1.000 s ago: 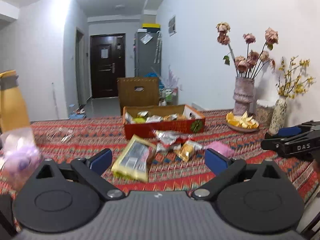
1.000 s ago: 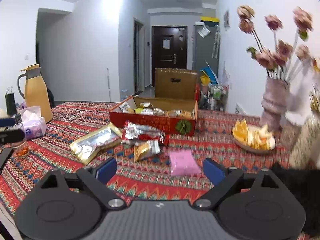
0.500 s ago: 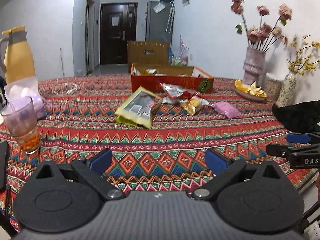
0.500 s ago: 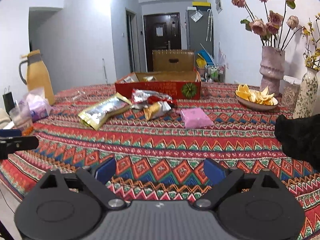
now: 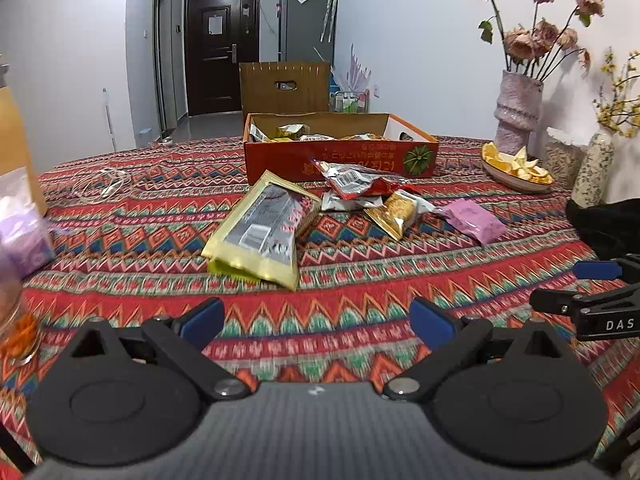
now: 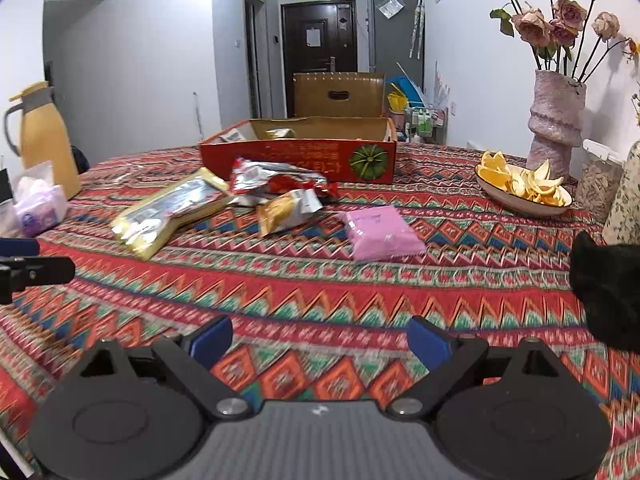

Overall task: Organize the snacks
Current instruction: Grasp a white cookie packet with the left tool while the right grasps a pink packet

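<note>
Loose snacks lie on the patterned tablecloth in front of a red cardboard box [image 5: 340, 158] [image 6: 300, 158] that holds several packets. A large gold packet [image 5: 262, 230] [image 6: 168, 212], a red-and-silver packet [image 5: 354, 180] [image 6: 276, 178], a small gold packet [image 5: 394, 210] [image 6: 286, 210] and a pink packet [image 5: 474, 220] [image 6: 380, 232] lie in a loose row. My left gripper [image 5: 316, 318] is open over the cloth, short of the large gold packet. My right gripper [image 6: 318, 338] is open too, short of the pink packet. Both are empty.
A bowl of orange peel [image 6: 520, 186], a pink vase of dried roses [image 6: 554, 120] and a jar stand at the right. A yellow jug [image 6: 44, 136], a tissue pack [image 6: 38, 206] and a glass [image 5: 12, 320] stand at the left. A black object [image 6: 608, 284] lies at the right edge.
Both grippers have sunk toward the table and tipped downward, then drawn closer to the snacks. Their jaws stay wide. No snack has moved.
</note>
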A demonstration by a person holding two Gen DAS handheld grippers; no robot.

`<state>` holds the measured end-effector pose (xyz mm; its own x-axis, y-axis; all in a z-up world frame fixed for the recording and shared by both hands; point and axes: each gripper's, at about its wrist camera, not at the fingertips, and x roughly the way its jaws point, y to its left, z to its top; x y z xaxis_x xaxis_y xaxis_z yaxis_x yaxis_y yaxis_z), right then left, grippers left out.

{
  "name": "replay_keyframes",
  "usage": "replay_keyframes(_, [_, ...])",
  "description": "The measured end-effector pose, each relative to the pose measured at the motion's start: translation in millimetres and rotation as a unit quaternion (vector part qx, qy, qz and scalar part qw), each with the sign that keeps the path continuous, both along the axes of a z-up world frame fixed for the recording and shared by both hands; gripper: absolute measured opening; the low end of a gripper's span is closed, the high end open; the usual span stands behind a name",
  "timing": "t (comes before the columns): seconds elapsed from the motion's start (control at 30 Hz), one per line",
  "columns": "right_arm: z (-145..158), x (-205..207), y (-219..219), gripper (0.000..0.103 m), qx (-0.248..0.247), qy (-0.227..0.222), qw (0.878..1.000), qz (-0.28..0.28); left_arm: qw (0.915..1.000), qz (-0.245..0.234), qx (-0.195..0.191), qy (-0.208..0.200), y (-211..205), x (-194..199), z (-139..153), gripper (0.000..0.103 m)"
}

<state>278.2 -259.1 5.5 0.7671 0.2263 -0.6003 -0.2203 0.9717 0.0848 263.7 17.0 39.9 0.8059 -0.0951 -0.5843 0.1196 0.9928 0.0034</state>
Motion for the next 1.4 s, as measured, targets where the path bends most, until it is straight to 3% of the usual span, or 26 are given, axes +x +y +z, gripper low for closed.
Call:
replay_keyframes(0.17, [-3.7,43.8,-3.7,0.094,-0.013,0.006,1.0,-0.006,0.9999,-0.002,0.005,0.011,-2.5,49.5,-6.6,0.101])
replay_keyframes(0.37, [-11.8,103.0,-6.9,0.093,-0.033,0.013,0.999,0.0,0.9984,-0.044,0.001,0.037,-24.6,108.7,-19.7,0.1])
replay_keyframes(0.43, [-16.0,121.5,-7.8,0.092,-0.039,0.015,0.999,0.005,0.9971,-0.062,-0.001,0.044,-37.9,127.7,-26.8,0.096])
replay_keyframes(0.5, [-20.3,141.5,-8.0,0.091,-0.047,0.019,0.999,0.011,0.9957,-0.085,0.002,0.037,-53.4,145.4,-32.5,0.08])
replay_keyframes(0.6, [-27.3,168.1,-6.9,0.083,-0.057,0.023,0.998,0.021,0.9924,-0.116,0.013,0.038,-76.5,172.7,-42.5,0.066])
replay_keyframes(0.8, [-44.7,191.1,-18.7,0.068,-0.025,0.043,0.998,0.037,0.9854,-0.159,0.035,0.05,-107.8,209.5,-58.4,0.064])
replay_keyframes(1.13, [-45.5,180.6,-31.0,0.061,-0.009,0.03,0.999,0.033,0.9802,-0.185,0.043,0.057,-132.7,205.4,-58.1,0.046])
replay_keyframes(1.4, [-33.5,157.8,-42.8,0.061,-0.003,0.012,1.0,-0.009,0.9897,-0.123,-0.013,0.071,-107.7,151.8,-40.4,0.045])
